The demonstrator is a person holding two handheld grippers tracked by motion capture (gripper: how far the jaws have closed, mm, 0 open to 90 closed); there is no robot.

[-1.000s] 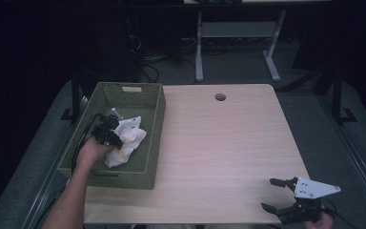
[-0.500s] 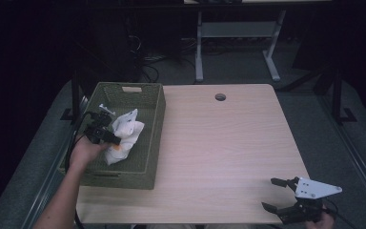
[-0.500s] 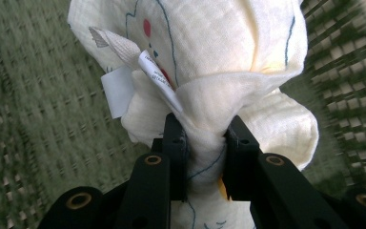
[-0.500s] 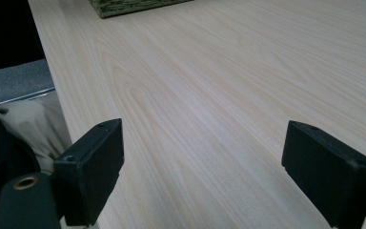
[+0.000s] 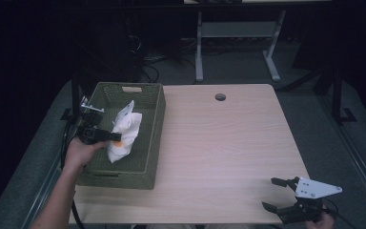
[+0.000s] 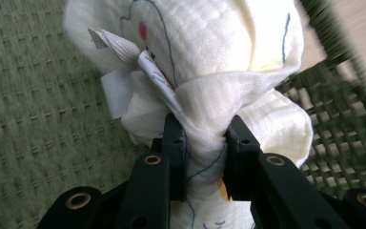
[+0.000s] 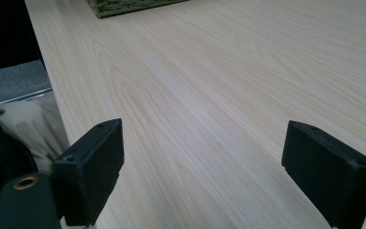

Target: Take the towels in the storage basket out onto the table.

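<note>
While the left tongs (image 5: 110,136) stand clamped on a bunched fold of the white cloth (image 5: 124,133), the step in hand is judged to be the lifting of that cloth out of the green basket (image 5: 152,125); the cloth hangs upright over the basket's woven floor, its lower end low in the basket, though whether it touches the floor cannot be told; in the left gripper view the fabric (image 6: 205,86), printed with blue lines and a red dot, is pinched between both jaws, with a label (image 6: 155,71) sticking out beside them. Right tongs (image 5: 279,194) rest idle at the near right corner of the worktop (image 5: 228,143), jaws wide apart and holding nothing, well apart from the basket; the right gripper view confirms bare wood (image 7: 209,95) between them. Next move, as judged: raise the cloth clear of the basket's right wall, then carry it across to the open worktop; the grip should hold, since fabric may slip or catch on the rim.
</note>
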